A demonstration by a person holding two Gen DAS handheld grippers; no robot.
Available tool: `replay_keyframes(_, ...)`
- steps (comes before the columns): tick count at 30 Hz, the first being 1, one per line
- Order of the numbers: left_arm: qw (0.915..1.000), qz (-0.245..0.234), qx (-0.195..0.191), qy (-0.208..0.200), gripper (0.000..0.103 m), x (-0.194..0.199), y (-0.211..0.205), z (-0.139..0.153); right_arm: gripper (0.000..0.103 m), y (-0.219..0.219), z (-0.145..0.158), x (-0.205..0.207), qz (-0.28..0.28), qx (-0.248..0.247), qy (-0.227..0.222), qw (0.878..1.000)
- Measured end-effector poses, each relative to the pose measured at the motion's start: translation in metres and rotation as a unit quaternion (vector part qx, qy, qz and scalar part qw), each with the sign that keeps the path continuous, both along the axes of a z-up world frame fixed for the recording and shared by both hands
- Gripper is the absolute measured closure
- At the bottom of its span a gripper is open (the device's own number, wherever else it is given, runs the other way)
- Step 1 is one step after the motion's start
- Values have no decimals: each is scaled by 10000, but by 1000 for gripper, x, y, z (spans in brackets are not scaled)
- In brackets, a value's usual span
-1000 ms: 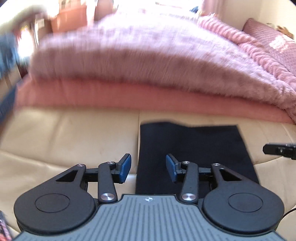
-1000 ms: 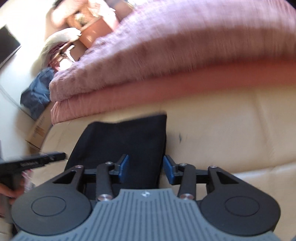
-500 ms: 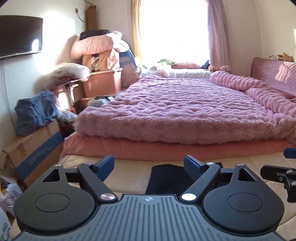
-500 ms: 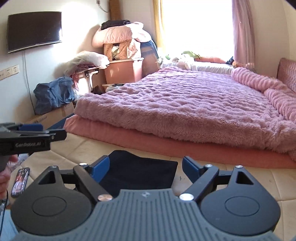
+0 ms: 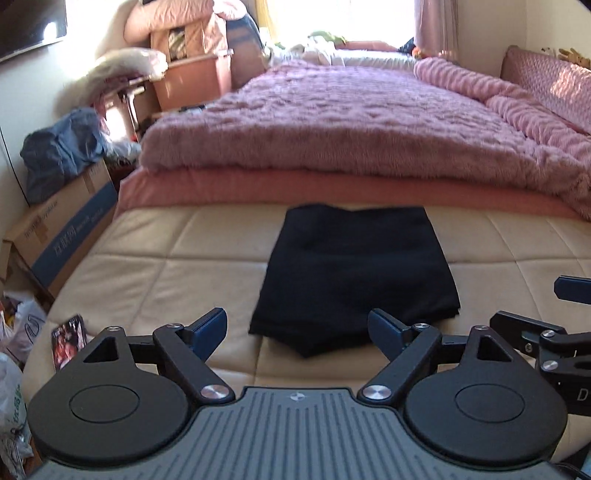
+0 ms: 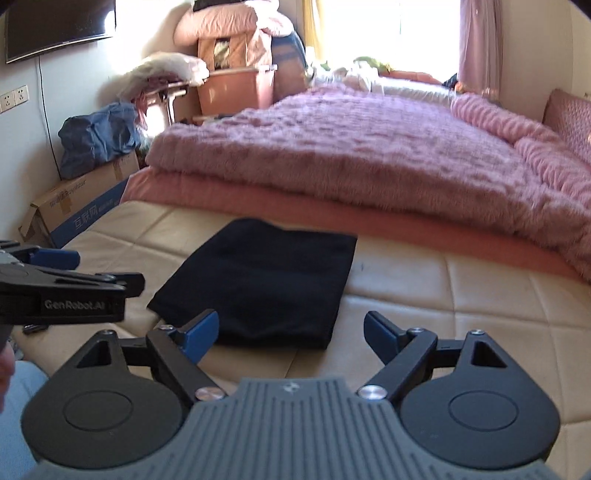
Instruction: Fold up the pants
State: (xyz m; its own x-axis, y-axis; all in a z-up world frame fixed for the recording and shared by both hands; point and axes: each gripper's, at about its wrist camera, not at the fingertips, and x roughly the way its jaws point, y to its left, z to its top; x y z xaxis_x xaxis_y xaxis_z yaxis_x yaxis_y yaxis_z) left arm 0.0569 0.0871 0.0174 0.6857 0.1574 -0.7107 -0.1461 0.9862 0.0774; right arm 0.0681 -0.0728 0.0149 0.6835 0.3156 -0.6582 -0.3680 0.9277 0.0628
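Black pants (image 5: 354, 273): folded into a compact rectangle, lying flat on the cream quilted cushion (image 5: 166, 266) at the foot of the bed; far edge close to the pink mattress (image 5: 332, 190), near edge toward the claws. Nothing rests on them.

Left claw (image 5: 297, 330): jaws spread wide, blue pads (image 5: 208, 328) apart, nothing between them; held above the cushion, clear of the pants' near edge.

Right claw (image 6: 290, 332): jaws likewise wide apart, empty; hovers before the pants' near right corner, not touching the fabric. The left claw's body shows at the left edge of the right wrist view.

Pink fluffy blanket (image 5: 351, 118): covers the bed beyond the pants.

Cardboard box (image 5: 62, 236): on the floor left of the cushion, a blue bundle (image 5: 62, 155) on top.

Wall television (image 6: 59, 27): upper left.

Small dark printed item (image 5: 68, 341): on the cushion's left edge, too blurred to identify.
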Motion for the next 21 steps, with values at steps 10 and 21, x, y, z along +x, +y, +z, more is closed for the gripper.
replay_keyframes(10, 9999, -125, 61, -5, 2, -9, -12, 7, 21, 1, 5, -6, -19, -67, 95, 9999)
replay_keyframes(21, 9998, -153, 115, -41, 2, -12, -14, 7, 21, -2, 7, -8, -123, -51, 102, 9999)
